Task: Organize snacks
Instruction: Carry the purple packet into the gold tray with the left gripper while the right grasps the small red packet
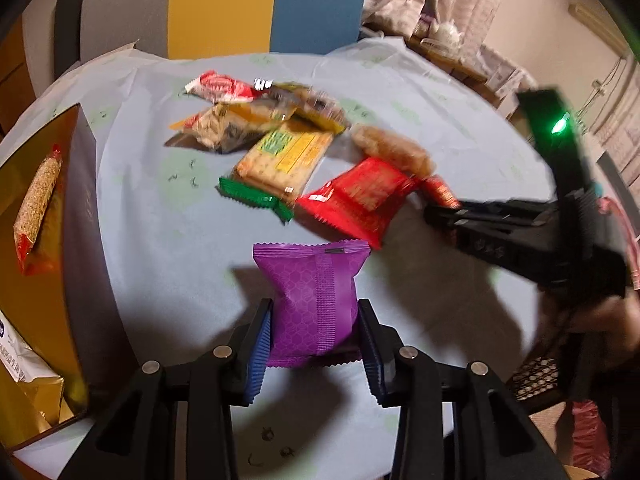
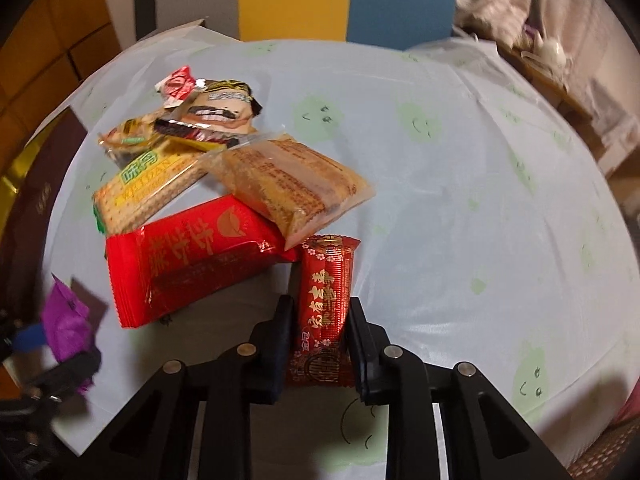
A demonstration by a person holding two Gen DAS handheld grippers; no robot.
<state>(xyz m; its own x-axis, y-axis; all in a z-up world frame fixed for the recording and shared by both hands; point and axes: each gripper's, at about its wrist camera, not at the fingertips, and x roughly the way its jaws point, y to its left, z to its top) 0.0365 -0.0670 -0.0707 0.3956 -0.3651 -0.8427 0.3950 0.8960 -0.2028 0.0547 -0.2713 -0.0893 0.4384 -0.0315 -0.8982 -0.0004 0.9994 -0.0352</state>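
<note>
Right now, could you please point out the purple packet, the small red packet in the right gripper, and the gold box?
purple packet (image 1: 316,300): left wrist view, middle of its back seam.
small red packet (image 2: 326,300): right wrist view, centre of its printed front.
gold box (image 1: 56,280): left wrist view, bare inner wall.

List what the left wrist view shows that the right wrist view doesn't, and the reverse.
Only the left wrist view: the inside of the gold box, with a long grain bar and a white packet in it, and the left gripper shut on the purple packet.

Only the right wrist view: the right gripper shut on the small red packet, seen close.

Both: the snack pile on the table, including the big red packet.
</note>
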